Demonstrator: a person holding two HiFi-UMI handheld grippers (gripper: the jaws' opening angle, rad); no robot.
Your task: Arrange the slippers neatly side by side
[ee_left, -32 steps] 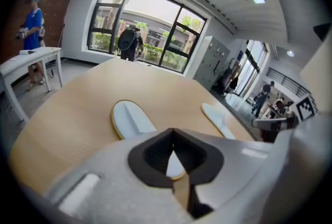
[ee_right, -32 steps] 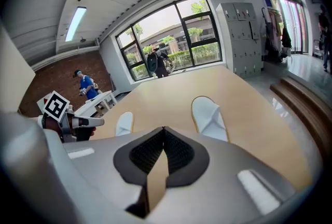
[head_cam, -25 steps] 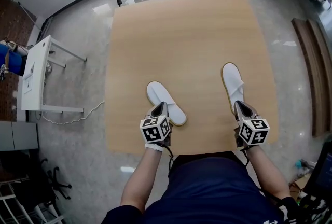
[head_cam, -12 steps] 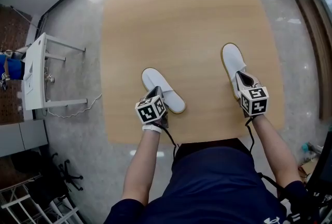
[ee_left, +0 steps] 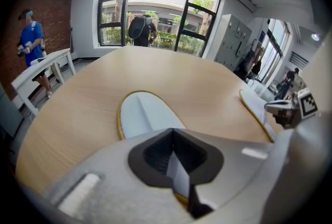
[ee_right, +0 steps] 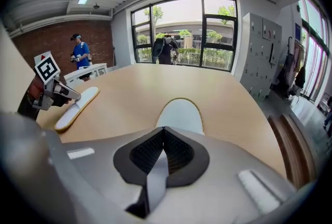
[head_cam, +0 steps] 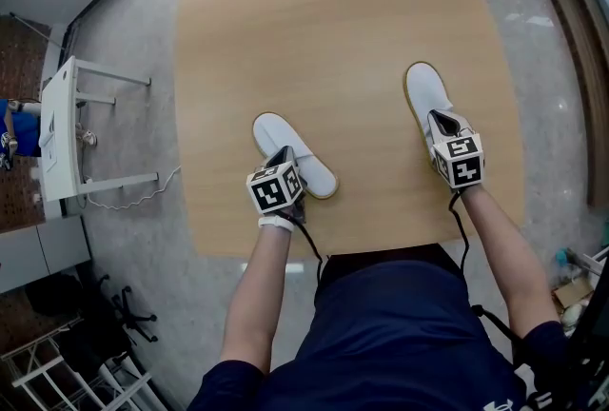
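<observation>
head view: left gripper clamped on near edge of skewed left slipper, right gripper clamped on near end of right slipper; both flat on table, well apart. thin edge pinch only; could slip free or drag crooked if swung fast.

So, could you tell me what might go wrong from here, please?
The left gripper and right gripper each pinch only a thin heel edge, so a slipper could slide out or fold when dragged across the table. The left slipper lies angled while the right slipper points almost straight ahead, far apart; swung by the heel, the toes might end up splayed.
</observation>
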